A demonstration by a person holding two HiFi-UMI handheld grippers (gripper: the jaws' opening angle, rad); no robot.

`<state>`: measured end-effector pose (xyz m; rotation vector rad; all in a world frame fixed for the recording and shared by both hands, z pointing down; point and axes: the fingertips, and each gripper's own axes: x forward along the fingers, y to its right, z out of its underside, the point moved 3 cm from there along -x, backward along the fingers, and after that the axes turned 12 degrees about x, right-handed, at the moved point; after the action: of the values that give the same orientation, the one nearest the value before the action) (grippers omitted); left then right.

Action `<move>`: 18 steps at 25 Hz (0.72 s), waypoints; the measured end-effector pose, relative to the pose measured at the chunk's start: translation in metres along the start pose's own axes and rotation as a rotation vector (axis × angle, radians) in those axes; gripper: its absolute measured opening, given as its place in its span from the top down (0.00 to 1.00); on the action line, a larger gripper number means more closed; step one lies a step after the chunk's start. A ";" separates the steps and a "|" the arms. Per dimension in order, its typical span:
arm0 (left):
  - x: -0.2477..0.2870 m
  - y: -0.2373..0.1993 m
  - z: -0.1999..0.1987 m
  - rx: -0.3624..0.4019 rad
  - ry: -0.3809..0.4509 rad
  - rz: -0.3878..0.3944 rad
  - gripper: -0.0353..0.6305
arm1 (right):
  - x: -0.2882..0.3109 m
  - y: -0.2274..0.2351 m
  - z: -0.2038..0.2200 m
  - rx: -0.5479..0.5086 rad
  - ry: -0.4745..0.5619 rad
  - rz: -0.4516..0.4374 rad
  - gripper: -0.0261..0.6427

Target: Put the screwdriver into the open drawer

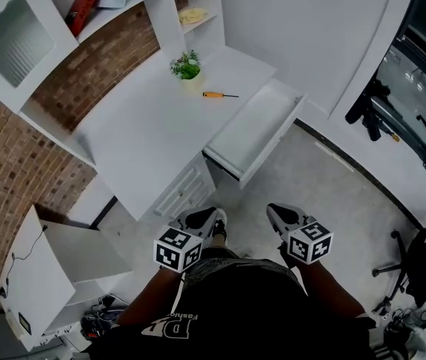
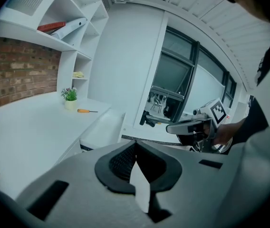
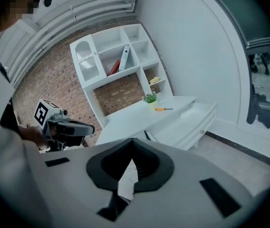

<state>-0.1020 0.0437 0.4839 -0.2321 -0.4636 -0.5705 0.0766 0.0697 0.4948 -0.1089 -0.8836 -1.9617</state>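
The screwdriver (image 1: 219,94), orange-handled with a thin dark shaft, lies on the white desk (image 1: 145,133) just right of a small potted plant (image 1: 187,67). The open drawer (image 1: 254,130) juts from the desk's right end, its inside white and bare. Both grippers hang low in front of the person, well short of the desk. My left gripper (image 1: 214,222) and right gripper (image 1: 277,214) are shut with nothing in them. The left gripper view shows the screwdriver (image 2: 85,110) and drawer (image 2: 104,129) far off; so does the right gripper view, screwdriver (image 3: 162,109) and drawer (image 3: 187,122).
White shelves (image 1: 100,6) above the desk hold a red binder (image 1: 85,2). A low white cabinet (image 1: 55,268) stands at the lower left. An office chair (image 1: 423,261) and dark equipment (image 1: 370,107) by the window are at the right. Grey floor (image 1: 325,178) lies between me and the drawer.
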 end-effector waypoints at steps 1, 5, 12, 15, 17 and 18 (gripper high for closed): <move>0.005 -0.007 -0.003 0.003 0.000 0.004 0.92 | 0.005 0.003 -0.006 -0.001 0.002 0.005 0.95; 0.029 -0.044 -0.024 0.019 -0.002 0.006 0.92 | 0.026 0.013 -0.034 -0.013 0.005 0.019 0.95; 0.069 -0.101 -0.063 0.056 -0.003 0.045 0.92 | 0.071 0.029 -0.081 -0.027 0.009 0.042 0.95; 0.084 -0.125 -0.076 0.083 -0.017 0.068 0.92 | 0.088 0.033 -0.099 -0.031 0.013 0.055 0.95; 0.094 -0.142 -0.086 0.107 -0.023 0.083 0.92 | 0.101 0.037 -0.112 -0.024 0.019 0.066 0.95; 0.099 -0.150 -0.091 0.118 -0.023 0.090 0.92 | 0.108 0.039 -0.118 -0.020 0.023 0.072 0.95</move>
<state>-0.0814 -0.1558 0.4646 -0.1458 -0.5055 -0.4514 0.0800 -0.0931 0.4736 -0.1280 -0.8342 -1.9018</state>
